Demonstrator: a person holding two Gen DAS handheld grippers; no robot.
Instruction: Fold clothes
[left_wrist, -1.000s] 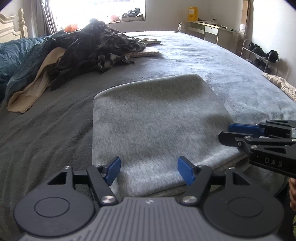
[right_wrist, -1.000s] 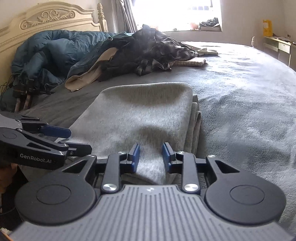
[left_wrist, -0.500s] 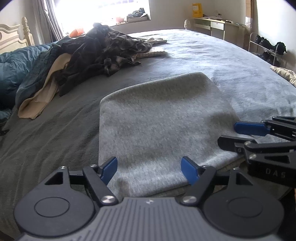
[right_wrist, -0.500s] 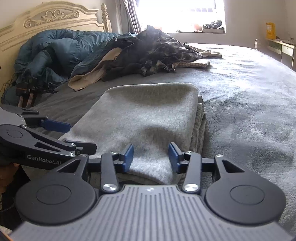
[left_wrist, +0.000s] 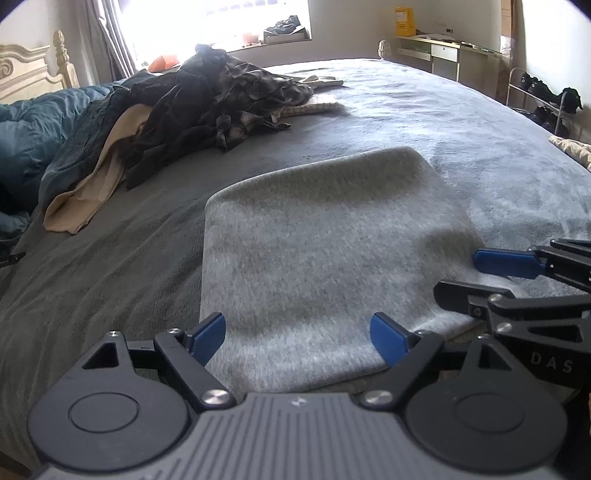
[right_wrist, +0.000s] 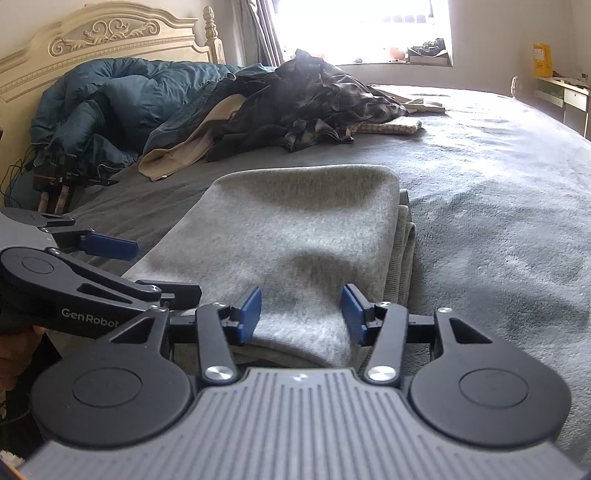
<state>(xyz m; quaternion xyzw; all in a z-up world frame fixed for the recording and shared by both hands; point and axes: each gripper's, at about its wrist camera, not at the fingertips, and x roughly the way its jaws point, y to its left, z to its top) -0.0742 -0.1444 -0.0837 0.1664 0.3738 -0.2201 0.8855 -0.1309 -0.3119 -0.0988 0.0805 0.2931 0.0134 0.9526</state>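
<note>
A folded grey knit garment (left_wrist: 332, 251) lies flat on the grey bedspread (left_wrist: 480, 129), its layered edges showing along its right side in the right wrist view (right_wrist: 404, 236). My left gripper (left_wrist: 299, 332) hovers over the near left edge of the garment; its jaws are opening and the cloth lies loose below the blue pads. My right gripper (right_wrist: 301, 314) is over the near right edge with its jaws also opening, pads (right_wrist: 249, 314) off the fabric. Each gripper shows in the other's view: the right gripper (left_wrist: 476, 277) and the left gripper (right_wrist: 159, 269).
A heap of dark plaid clothes (left_wrist: 221, 96) and a beige garment (left_wrist: 92, 192) lie at the back left of the bed, beside a blue duvet (right_wrist: 110, 107) and a cream headboard (right_wrist: 103, 37). A desk (left_wrist: 443, 48) and shoe rack (left_wrist: 543, 96) stand by the far right wall.
Both grippers' jaws have spread wider over the near edge of the grey garment. The left view has tipped up slightly. The garment has not moved.
</note>
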